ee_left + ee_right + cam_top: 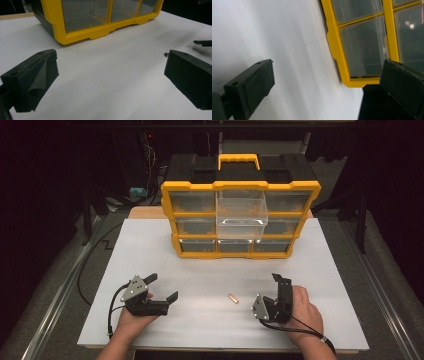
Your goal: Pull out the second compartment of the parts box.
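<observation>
A yellow and black drawer organizer (240,215) stands at the back of the white tabletop (150,250). Its clear middle drawer (241,217) is pulled out toward me. A small tan piece (233,298) lies on the table between the two hands. My left gripper (164,286) rests at the front left with its jaws wide apart and nothing between them. My right gripper (279,282) lies turned on its side at the front right, just right of the tan piece, open and empty. The left gripper view looks between the open left gripper (111,56) at the organizer's bottom row (75,37). The right gripper view shows the right gripper (328,63) open before the tilted organizer frame (334,42).
The white board sits on a wooden top (145,212) with dark floor and cables (87,265) around it. Bare white surface stretches between the organizer and both hands. The table's front edge (200,346) runs just behind the wrists.
</observation>
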Demonstrator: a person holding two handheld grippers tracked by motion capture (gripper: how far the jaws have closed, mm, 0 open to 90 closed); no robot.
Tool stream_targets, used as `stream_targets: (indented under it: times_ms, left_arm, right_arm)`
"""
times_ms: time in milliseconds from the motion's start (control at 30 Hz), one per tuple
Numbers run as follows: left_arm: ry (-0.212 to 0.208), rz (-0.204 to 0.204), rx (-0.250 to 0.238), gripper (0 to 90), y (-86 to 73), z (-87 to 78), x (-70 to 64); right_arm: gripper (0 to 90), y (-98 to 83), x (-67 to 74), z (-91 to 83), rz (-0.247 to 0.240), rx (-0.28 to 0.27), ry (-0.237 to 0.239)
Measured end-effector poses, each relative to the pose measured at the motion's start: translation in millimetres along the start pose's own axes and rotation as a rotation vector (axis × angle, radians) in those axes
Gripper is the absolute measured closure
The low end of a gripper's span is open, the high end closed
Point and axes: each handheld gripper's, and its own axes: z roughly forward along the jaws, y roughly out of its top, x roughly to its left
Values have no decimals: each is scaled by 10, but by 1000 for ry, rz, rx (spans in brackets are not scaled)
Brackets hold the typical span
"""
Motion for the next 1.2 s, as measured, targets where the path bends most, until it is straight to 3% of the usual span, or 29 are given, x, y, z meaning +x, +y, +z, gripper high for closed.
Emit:
stream_targets:
  times_ms: [33,133,167,233,267,333,433,633,833,1067,1133,1200]
  left_arm:
    - [0,-5,-1,0,1,0,4]
    - [2,-6,-3,0,2,-2,9]
    - [4,-6,-2,0,3,-1,11]
    - [7,-2,2,0,2,0,11]
    - [7,-2,2,0,2,0,11]
    - [12,12,15,2,4,2,2]
    - [12,17,21,2,5,2,-5]
    - [22,13,24,2,8,2,0]
    - [26,32,30,2,16,3,-22]
    - [27,10,17,1,25,-6,3]
    - [28,11,17,2,24,-4,4]
    - [27,20,24,2,19,5,2]
  right_arm:
    - [2,-6,-1,0,28,1,12]
    - [2,-18,-16,5,49,0,21]
    - [3,-36,-12,-4,127,4,39]
    - [3,-60,-23,-14,199,-7,53]
    - [3,-60,-23,-14,199,-7,53]
    - [2,-115,-66,-12,256,-13,65]
    - [1,-157,-68,-3,395,-31,106]
    - [1,-246,-101,-3,620,-57,194]
    - [1,-316,-107,15,761,-90,253]
    - [1,-339,-128,29,935,-151,319]
    - [1,-347,-139,34,947,-166,328]
    - [1,-363,-158,44,1011,-190,356]
